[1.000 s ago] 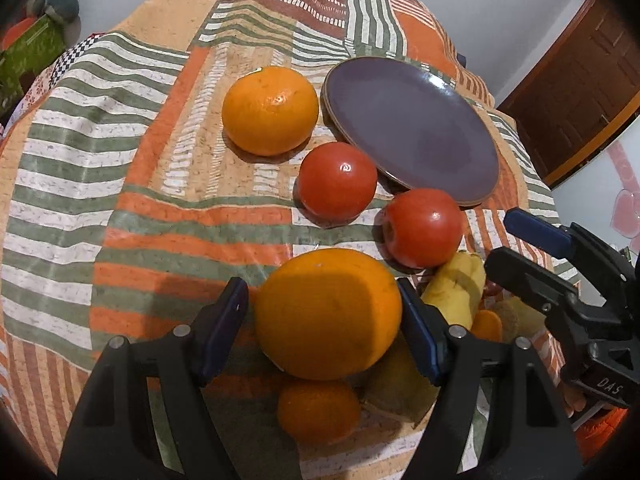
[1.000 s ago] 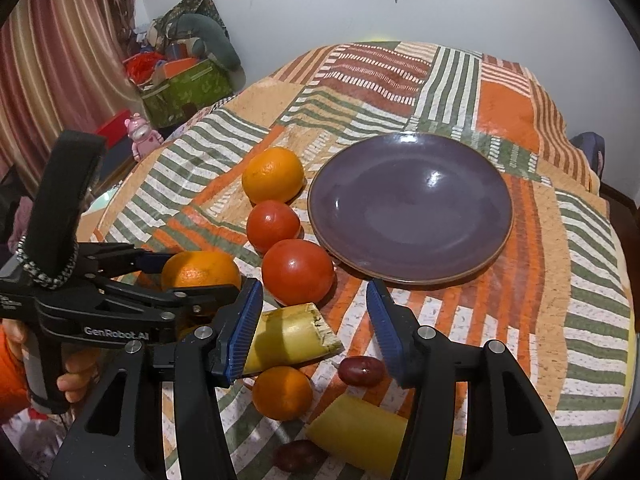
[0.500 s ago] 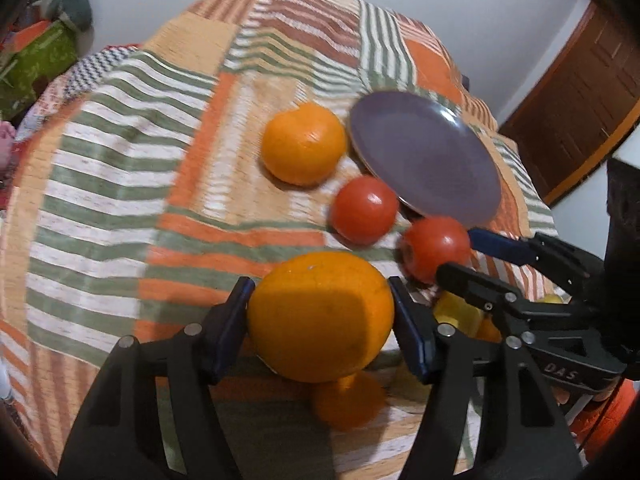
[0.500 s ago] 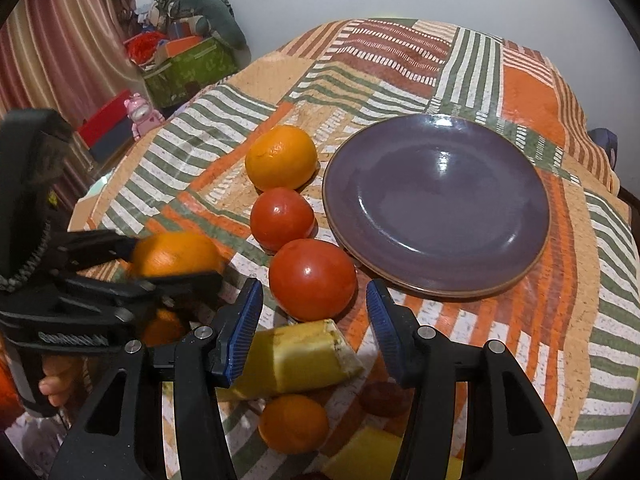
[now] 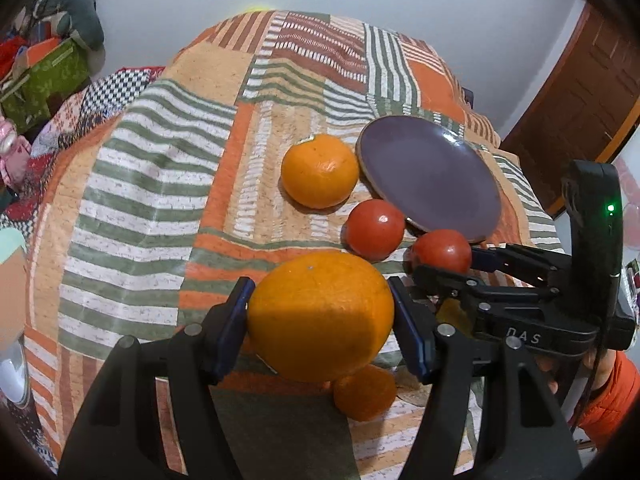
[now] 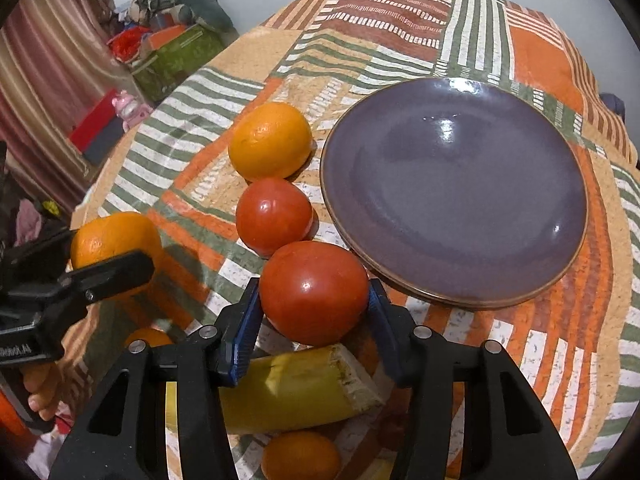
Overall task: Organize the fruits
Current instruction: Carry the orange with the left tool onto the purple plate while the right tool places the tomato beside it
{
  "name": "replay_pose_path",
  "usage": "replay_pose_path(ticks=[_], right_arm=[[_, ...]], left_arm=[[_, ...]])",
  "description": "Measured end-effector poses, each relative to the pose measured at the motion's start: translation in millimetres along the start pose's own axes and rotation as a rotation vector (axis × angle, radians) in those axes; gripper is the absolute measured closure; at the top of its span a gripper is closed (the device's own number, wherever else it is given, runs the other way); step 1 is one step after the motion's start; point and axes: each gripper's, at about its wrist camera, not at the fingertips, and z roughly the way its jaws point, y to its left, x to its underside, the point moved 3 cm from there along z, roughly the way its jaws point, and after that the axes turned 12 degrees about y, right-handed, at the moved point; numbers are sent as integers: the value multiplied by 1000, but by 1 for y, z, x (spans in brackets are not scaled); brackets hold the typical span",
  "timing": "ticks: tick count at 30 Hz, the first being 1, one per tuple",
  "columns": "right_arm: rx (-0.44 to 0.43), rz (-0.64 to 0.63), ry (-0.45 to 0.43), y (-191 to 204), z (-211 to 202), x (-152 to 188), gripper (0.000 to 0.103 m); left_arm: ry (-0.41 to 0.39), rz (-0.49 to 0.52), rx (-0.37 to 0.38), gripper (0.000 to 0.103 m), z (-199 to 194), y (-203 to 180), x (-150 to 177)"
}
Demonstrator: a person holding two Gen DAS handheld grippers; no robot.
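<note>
Left gripper point(image 5: 320, 316) clamped on an orange point(image 5: 320, 316), lifted above the striped cloth point(image 5: 160, 184). Right gripper point(image 6: 314, 312) around a tomato point(image 6: 314, 292) beside the purple plate point(image 6: 456, 188), pads point(image 6: 248, 320) at both sides; firm grip or not, cannot tell. Second orange point(image 6: 270, 140) and second tomato point(image 6: 274, 214) lying in a row left of the plate.
</note>
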Motion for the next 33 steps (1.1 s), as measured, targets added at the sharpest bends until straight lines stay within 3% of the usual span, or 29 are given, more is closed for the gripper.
replay_pose_path(ticks=[9, 20, 33], right_arm=[[29, -39, -127, 0, -49, 0, 56], [138, -26, -302, -24, -124, -17, 56], [163, -10, -336, -55, -125, -34, 56]], left_arm=[[-90, 39, -21, 37, -35, -17, -18], [-221, 81, -64, 37, -68, -47, -60], [-229, 141, -65, 37, -43, -86, -109]])
